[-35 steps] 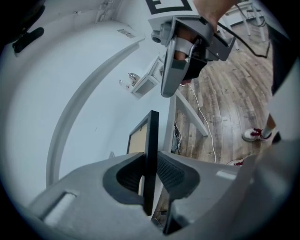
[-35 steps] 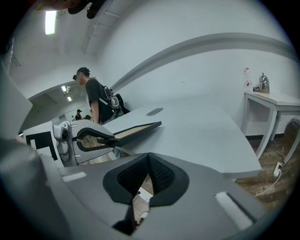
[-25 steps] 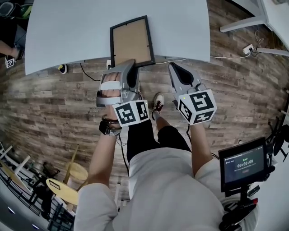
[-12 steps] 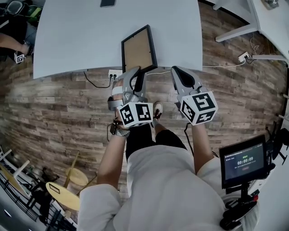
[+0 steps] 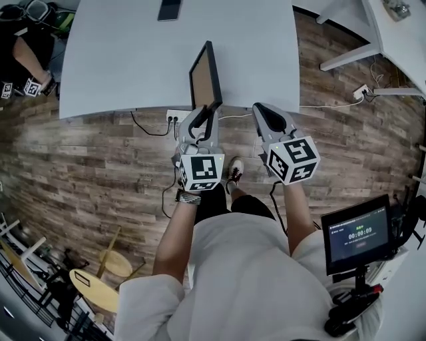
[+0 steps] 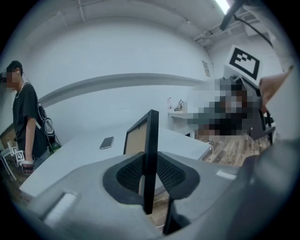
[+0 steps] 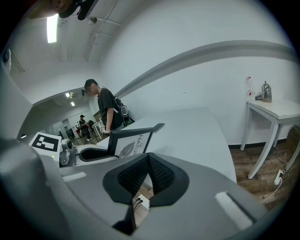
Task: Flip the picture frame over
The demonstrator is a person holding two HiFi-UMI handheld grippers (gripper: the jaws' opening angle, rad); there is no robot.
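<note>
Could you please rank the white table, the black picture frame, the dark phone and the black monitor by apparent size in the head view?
1. white table
2. black monitor, though nearer the camera
3. black picture frame, tilted nearly on edge
4. dark phone

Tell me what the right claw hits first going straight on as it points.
The right claw most likely meets the white table just past its near edge; depth is unclear. The picture frame stands left of that line.

Black-edged, brown-backed picture frame (image 5: pixel 204 78)
</note>
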